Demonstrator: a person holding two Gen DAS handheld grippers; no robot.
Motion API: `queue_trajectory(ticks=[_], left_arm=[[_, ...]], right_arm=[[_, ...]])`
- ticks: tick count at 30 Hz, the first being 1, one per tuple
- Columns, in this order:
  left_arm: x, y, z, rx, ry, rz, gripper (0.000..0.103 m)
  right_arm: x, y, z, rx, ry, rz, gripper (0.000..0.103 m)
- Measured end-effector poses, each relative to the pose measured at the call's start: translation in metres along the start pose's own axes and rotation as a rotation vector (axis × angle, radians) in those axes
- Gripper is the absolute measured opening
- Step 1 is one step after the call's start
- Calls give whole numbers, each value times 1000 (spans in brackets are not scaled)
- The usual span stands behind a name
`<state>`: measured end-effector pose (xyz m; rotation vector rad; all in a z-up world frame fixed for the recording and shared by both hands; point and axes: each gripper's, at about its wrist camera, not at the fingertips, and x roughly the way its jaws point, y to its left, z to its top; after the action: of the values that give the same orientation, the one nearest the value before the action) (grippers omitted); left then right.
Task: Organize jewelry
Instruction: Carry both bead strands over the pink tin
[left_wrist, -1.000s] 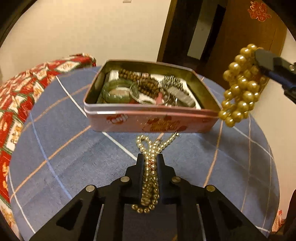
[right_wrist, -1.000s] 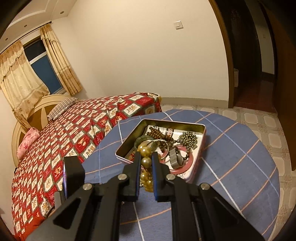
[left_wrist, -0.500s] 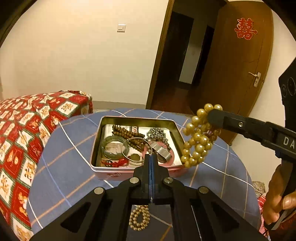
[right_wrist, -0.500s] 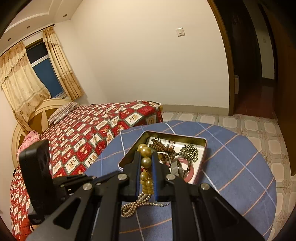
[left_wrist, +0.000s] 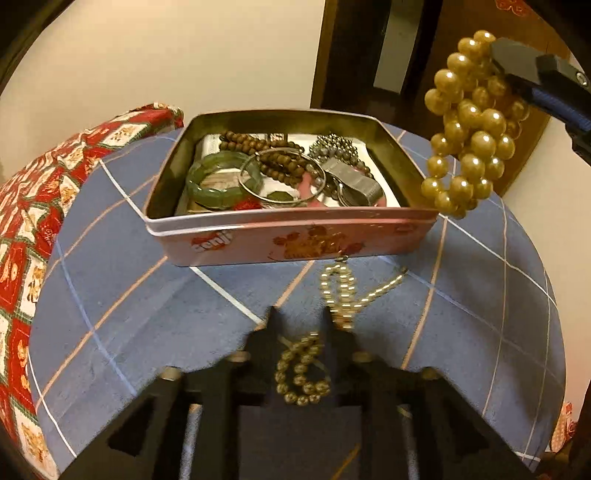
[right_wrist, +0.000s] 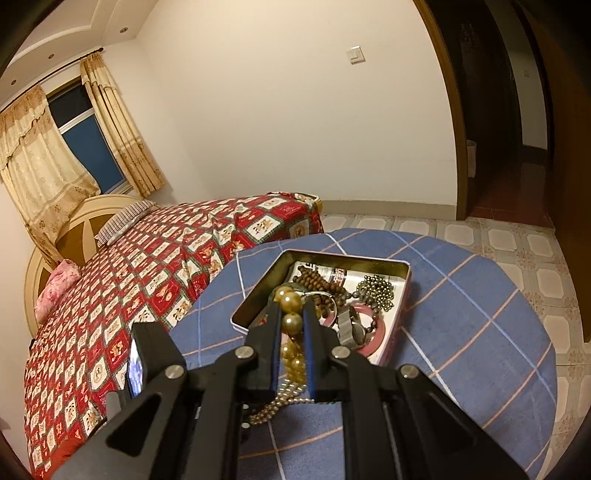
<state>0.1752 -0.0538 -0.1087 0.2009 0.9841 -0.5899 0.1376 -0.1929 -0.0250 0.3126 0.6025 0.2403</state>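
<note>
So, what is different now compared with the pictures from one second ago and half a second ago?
The left gripper, shut on the small gold bead necklace a second ago and lifted half a second ago, is back low over the blue checked tablecloth. Its jaws are opening, with the necklace lying loose between them. Unchanged: the right gripper stays shut on the large gold pearl bracelet, and the pink metal tin has not moved.

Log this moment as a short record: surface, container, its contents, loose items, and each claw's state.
surface: round table under a blue checked cloth
container: open pink tin
contents: green bangle, brown wooden beads, metal watch band
loose: small gold bead necklace lying before the tin
left claw: jaws opening, necklace between them
right claw: shut on large gold bead strand, held in the air
</note>
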Motion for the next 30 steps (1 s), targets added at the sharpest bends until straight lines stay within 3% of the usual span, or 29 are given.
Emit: queue_trajectory(ticks=[3,6,8,10,13,15,17,18,19,24,30], left_arm=[[0,3,-2,-35,-14,-87,66],[-12,4,-2,-68,-61,-77,66],[-30,0,1,-66,-134,-112,66],[-40,-9,3,-38,-147,-146,66],[-24,-36,1,46,-55,-122,47],[-6,-43,-5,53,13,-109,43],[0,-52,-9,99,-12,-43,37],[2,-57,-9,119,-20,0,22],[4,-58,-8,123,-17,-3,13],[7,-35,-4,52,-7,-136,12],[-37,-14,-4,0,-134,-183,12]], right_arm=[[-1,-1,-1,0,-2,-1,14],[0,-3,-1,4,2,-3,14],[1,-6,-2,12,5,-3,14],[0,-8,-2,17,5,-5,14],[-1,-11,-2,26,3,-3,14],[-3,-12,-1,25,-2,-4,14],[-5,-12,-2,23,-3,-6,14],[-5,-12,-1,24,-2,-6,14],[-5,-12,-2,25,-1,-6,14],[-8,-14,-1,31,-12,-9,14],[-8,-17,3,36,-22,-16,14]])
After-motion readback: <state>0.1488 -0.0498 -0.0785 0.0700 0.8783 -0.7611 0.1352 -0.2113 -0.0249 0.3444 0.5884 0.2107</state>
